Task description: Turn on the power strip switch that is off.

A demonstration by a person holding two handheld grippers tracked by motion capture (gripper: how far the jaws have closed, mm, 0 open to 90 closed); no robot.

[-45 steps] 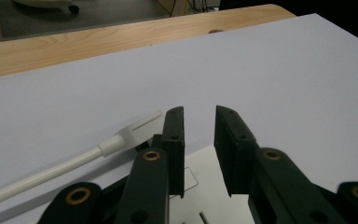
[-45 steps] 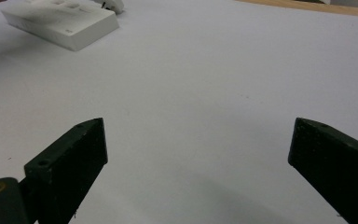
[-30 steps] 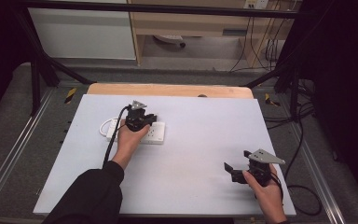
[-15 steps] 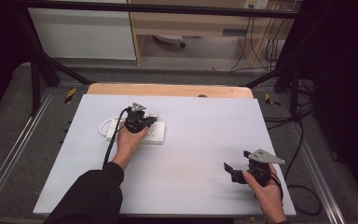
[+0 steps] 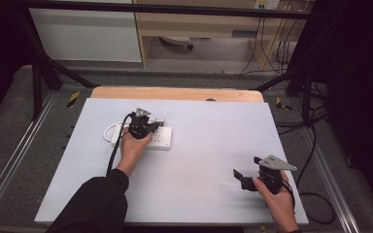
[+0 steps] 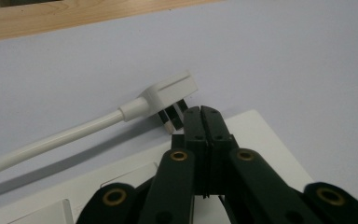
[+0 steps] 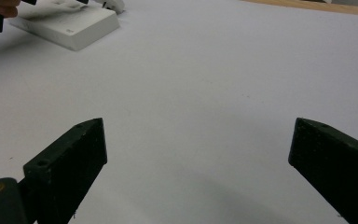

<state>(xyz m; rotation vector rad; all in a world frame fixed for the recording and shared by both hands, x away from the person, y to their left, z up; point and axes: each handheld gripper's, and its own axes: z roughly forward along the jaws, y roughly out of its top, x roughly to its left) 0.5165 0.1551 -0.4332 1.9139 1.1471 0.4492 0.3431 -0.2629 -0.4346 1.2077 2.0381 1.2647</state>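
White tabletop, power strip at left, two handheld grippers over it.

Over on the left, the left gripper (image 6: 200, 112) hung over the end of the white power strip (image 5: 161, 139), and its jaws had just been closing until they met, pressed flat together with nothing between them; the strip's white plug (image 6: 170, 93) lay on the table (image 5: 213, 145) just beyond the tips, prongs toward them, its cord (image 6: 51, 142) trailing off left. Across to the right, well apart from the strip, the right gripper (image 7: 198, 172) sat low over bare table, jaws spread wide and empty.
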